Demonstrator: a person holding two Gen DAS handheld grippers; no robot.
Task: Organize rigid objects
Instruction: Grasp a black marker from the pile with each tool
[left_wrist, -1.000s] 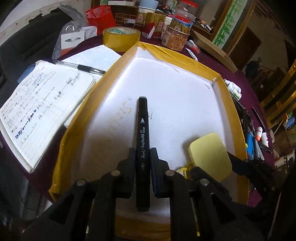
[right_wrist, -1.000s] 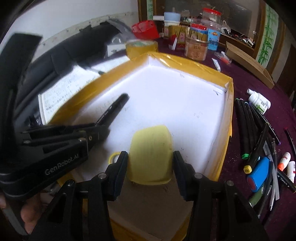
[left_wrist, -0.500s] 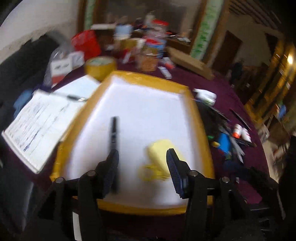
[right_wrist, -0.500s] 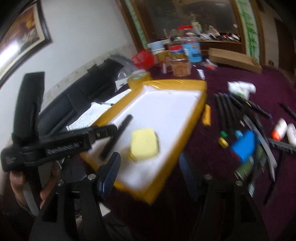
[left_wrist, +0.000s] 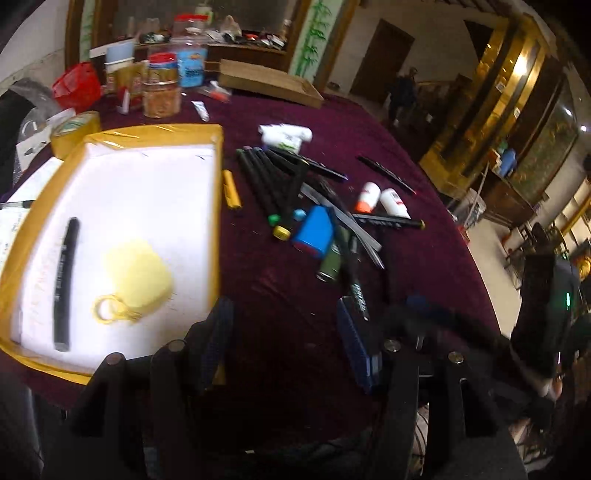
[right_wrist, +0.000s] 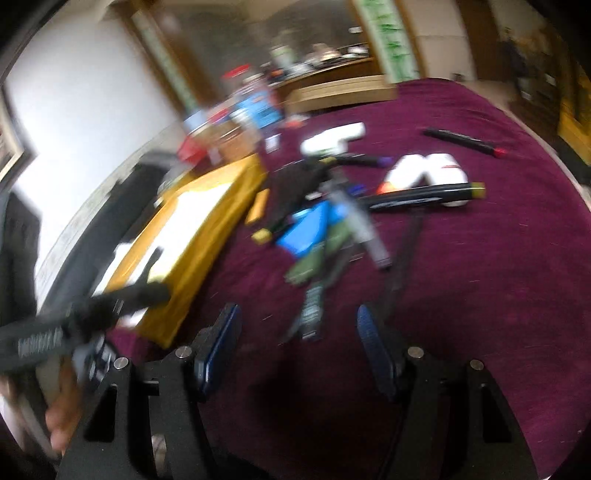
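Note:
A yellow-rimmed white tray (left_wrist: 218, 177) lies at the left. In it are a black marker (left_wrist: 64, 280) and a yellow sponge-like piece (left_wrist: 138, 275) with a yellow ring. To its right, a pile of pens and markers (left_wrist: 280, 184) lies on the purple cloth, with a blue block (left_wrist: 314, 234), a green tube (left_wrist: 330, 262) and two small white bottles (left_wrist: 384, 197). My left gripper (left_wrist: 284, 332) is open and empty over the cloth right of the tray. My right gripper (right_wrist: 295, 332) is open and empty, near the pile (right_wrist: 325, 236); this view is blurred.
Jars (left_wrist: 162, 90), a tape roll (left_wrist: 74, 127), a red bag (left_wrist: 75, 86) and a cardboard box (left_wrist: 269, 83) stand behind the tray. A notebook edge (left_wrist: 11, 221) lies left of it. A lone black pen (left_wrist: 384, 173) lies further right. The left gripper body (right_wrist: 55, 332) shows at the right view's left.
Both grippers let go of the marker and the yellow piece, opened, pulled back from the tray and swung right toward the pen pile. Both items stay in the tray.

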